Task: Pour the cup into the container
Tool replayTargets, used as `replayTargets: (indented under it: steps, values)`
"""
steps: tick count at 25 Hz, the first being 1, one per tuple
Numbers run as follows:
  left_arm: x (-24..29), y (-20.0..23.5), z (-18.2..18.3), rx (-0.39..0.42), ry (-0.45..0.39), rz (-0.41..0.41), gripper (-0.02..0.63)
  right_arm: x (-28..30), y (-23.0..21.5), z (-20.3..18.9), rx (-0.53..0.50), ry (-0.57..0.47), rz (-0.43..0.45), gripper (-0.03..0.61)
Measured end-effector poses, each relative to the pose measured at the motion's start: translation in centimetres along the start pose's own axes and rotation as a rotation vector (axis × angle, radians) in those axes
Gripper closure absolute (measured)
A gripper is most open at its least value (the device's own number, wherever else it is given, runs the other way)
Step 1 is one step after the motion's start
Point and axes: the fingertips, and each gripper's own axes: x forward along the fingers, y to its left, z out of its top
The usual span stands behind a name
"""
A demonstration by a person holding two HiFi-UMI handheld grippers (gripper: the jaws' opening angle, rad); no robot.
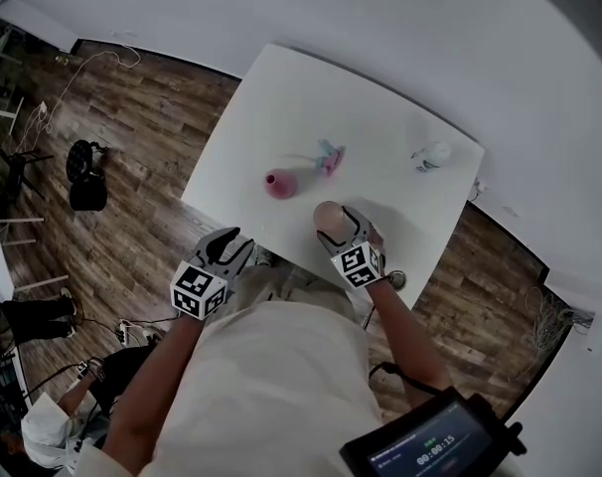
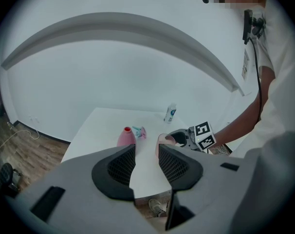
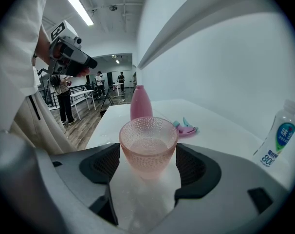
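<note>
Cup: pink dimpled glass, upright on table near the front edge. Looks part full of clear liquid, not certain. Upright stance keeps the contents in before any lift.
Right gripper: jaws wide, one pad on each side of cup, seemingly pressed to its wall. Side grip suits a later tilt from the wrist, judging by the task.
Container: pink, narrow neck, mouth up. Stands beyond cup and a little left, apart from it. Small mouth means the pour needs careful aim.
Left gripper: jaws narrowly apart, nothing between them. Held off the table's near edge, clear of cup and container, so the right side has room. Could steady the container later.
Pink-and-blue piece: lies flat just behind container, not in the pour path.
Bottle: far right corner, well apart, no part in the task.
Stage: grasp made or nearly so, pour not yet begun.
</note>
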Motion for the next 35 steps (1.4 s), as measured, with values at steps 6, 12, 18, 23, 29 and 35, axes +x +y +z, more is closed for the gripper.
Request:
replayTargets:
  steps: [6, 12, 18, 23, 29, 35]
  values:
    - [-0.4, 0.0, -0.5, 0.0, 0.005, 0.002, 0.472, 0.5, -0.3, -0.2, 0.005, 0.002, -0.008, 0.236]
    - [-0.5, -0.1, -1.0, -0.003, 0.01, 0.001, 0.472, 0.8, -0.4, -0.4, 0.021, -0.001, -0.02, 0.236]
    - [-0.6, -0.2, -1.0, -0.003, 0.009, -0.002, 0.472, 0.5, -0.6, -0.4, 0.03, -0.003, -0.039, 0.232]
    - [-0.8, -0.3, -1.3, -0.004, 0.01, -0.005, 0.472, 0.0, -0.5, -0.5, 0.032, -0.007, -0.059, 0.224]
    - [-0.5, -0.9, -1.7, -0.007, 0.014, -0.017, 0.471, -0.6, -0.6, -0.5, 0.041, -0.012, -0.071, 0.224]
    - [-0.2, -1.0, -1.3, -0.004, 0.016, -0.023, 0.472, -0.5, -0.8, -0.4, 0.04, -0.012, -0.066, 0.224]
